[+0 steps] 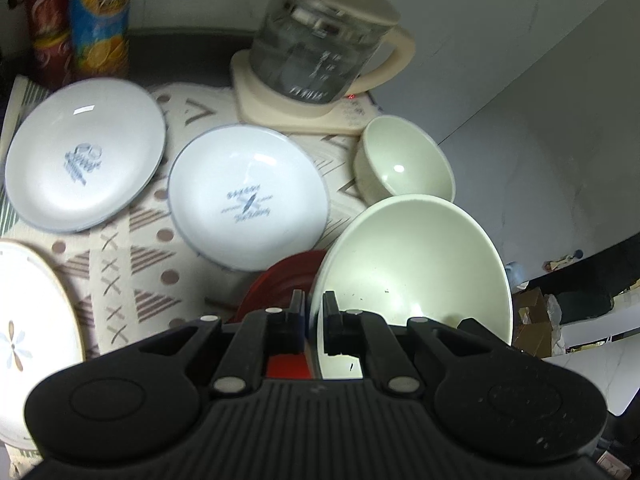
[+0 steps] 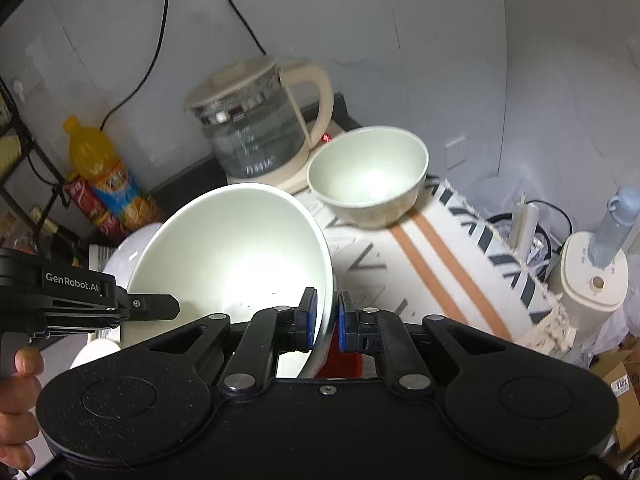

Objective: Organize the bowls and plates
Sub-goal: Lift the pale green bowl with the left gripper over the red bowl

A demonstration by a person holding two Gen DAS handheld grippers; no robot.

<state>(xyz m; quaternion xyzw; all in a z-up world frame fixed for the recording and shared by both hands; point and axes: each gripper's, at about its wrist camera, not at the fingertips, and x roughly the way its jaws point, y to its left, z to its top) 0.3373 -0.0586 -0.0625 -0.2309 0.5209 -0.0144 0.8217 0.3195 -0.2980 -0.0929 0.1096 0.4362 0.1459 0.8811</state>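
A large pale green bowl [image 1: 416, 272] hangs tilted above the patterned cloth, held by its rim from two sides. My left gripper [image 1: 312, 308] is shut on the rim's near edge. My right gripper [image 2: 326, 312] is shut on the opposite edge of the same bowl [image 2: 232, 264], and the left gripper [image 2: 160, 306] shows at its far side there. A smaller pale green bowl [image 1: 404, 160] [image 2: 368, 172] stands upright on the cloth beyond. Two white plates with blue print [image 1: 84, 152] [image 1: 248, 196] lie flat to the left. Something red [image 1: 280, 280] sits under the held bowl, mostly hidden.
A glass kettle on a cream base [image 1: 320, 40] [image 2: 256, 132] stands at the back by the wall. An orange drink bottle [image 1: 100, 16] and a red can [image 1: 48, 20] stand in the back left corner. A flowered white plate [image 1: 32, 320] lies near left. The table edge drops off on the right [image 2: 540, 312]. A hand [image 2: 16, 408] holds the left gripper.
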